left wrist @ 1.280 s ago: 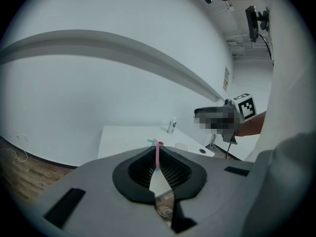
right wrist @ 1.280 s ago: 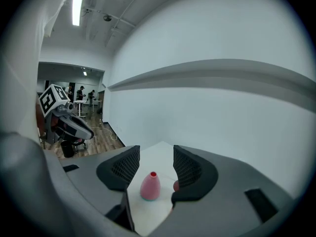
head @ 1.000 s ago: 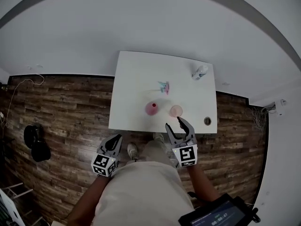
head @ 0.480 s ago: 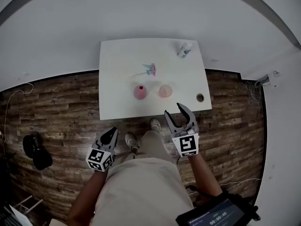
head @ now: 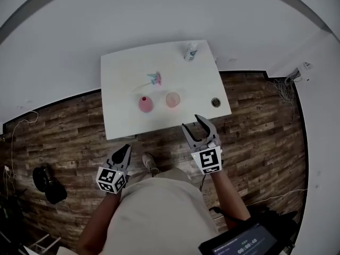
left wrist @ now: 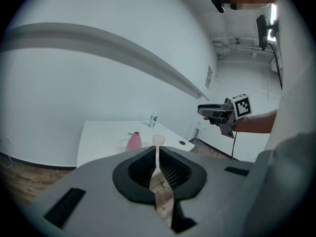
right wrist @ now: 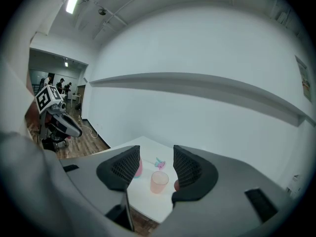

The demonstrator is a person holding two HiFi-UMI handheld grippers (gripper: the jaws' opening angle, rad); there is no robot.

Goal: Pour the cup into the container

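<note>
A pale pink cup [head: 172, 99] stands on the white table [head: 122, 89], just right of a pink flask-shaped container [head: 145, 103]. Both grippers hang over the wooden floor on the near side of the table, apart from it. My right gripper [head: 194, 125] is open with nothing between its fingers; along its jaws I see the cup [right wrist: 159, 181] and, partly hidden by the left jaw, the container [right wrist: 138, 168]. My left gripper [head: 124, 151] is lower and to the left, its jaws closed to a thin slit on nothing. Beyond them stand the container [left wrist: 134, 141] and cup [left wrist: 158, 140].
A small pink-and-teal object [head: 155, 78] lies behind the container. A small white bottle [head: 190, 51] stands at the table's far right corner. A round cable hole [head: 215, 102] sits near the right edge. White walls bound the table's far side. Dark gear [head: 48, 182] lies on the floor at left.
The table has slid up and left in the head view and looks smaller. Both grippers now sit farther from the table's front edge. Their jaws look unchanged.
</note>
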